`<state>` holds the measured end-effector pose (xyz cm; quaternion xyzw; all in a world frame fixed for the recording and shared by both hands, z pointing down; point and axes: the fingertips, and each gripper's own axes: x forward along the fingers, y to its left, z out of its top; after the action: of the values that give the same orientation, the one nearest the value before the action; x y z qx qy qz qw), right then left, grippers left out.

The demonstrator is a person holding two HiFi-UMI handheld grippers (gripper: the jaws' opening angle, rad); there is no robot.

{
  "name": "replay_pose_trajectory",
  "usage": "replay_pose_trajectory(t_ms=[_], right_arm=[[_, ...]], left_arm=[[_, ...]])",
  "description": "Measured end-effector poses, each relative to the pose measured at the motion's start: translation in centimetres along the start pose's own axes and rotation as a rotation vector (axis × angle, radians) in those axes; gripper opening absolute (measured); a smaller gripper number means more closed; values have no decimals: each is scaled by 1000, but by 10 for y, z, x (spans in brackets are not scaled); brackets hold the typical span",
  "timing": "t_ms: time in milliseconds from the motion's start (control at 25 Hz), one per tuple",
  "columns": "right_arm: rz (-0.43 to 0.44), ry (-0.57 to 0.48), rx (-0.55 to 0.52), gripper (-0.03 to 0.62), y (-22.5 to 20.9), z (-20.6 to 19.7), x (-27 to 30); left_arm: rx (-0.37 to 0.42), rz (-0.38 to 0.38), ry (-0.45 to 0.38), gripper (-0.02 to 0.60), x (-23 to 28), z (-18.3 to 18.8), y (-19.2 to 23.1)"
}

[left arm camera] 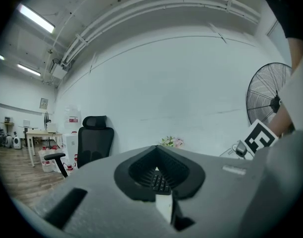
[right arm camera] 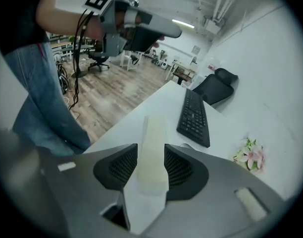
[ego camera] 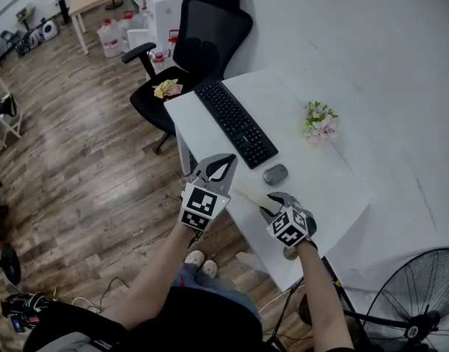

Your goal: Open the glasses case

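Observation:
A pale cream glasses case [ego camera: 248, 194] lies shut near the front edge of the white desk [ego camera: 334, 196]. My right gripper [ego camera: 268, 205] has its jaws pressed on both long sides of the case [right arm camera: 152, 148], and its fingers [right arm camera: 183, 167] touch it. My left gripper [ego camera: 228, 160] hovers just left of the case, over the desk's left edge, with its jaw tips together and nothing held. In the left gripper view its pads [left arm camera: 141, 170] meet at the tip, and the right gripper's marker cube [left arm camera: 258, 138] shows at the right.
A black keyboard [ego camera: 235, 123] and a grey mouse [ego camera: 275, 174] lie beyond the case. Small flowers [ego camera: 320, 119] stand at the desk's far right. A black office chair [ego camera: 202, 46] sits behind the desk, and a floor fan [ego camera: 422, 299] stands at lower right.

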<state>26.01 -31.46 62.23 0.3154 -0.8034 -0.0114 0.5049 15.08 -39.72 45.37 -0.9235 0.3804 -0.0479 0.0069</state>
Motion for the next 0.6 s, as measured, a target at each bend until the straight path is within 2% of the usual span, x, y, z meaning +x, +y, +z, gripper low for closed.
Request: replay_pose_trajectory(t_ms=[280,600], right_arm=[[22,129,-143,190,16,-20,21],[-16,211,-217,190,15,-33,31]], left_arm=[[2,2,7,8,-4,-2,2],[8,8,13,8,-8,-4,6]])
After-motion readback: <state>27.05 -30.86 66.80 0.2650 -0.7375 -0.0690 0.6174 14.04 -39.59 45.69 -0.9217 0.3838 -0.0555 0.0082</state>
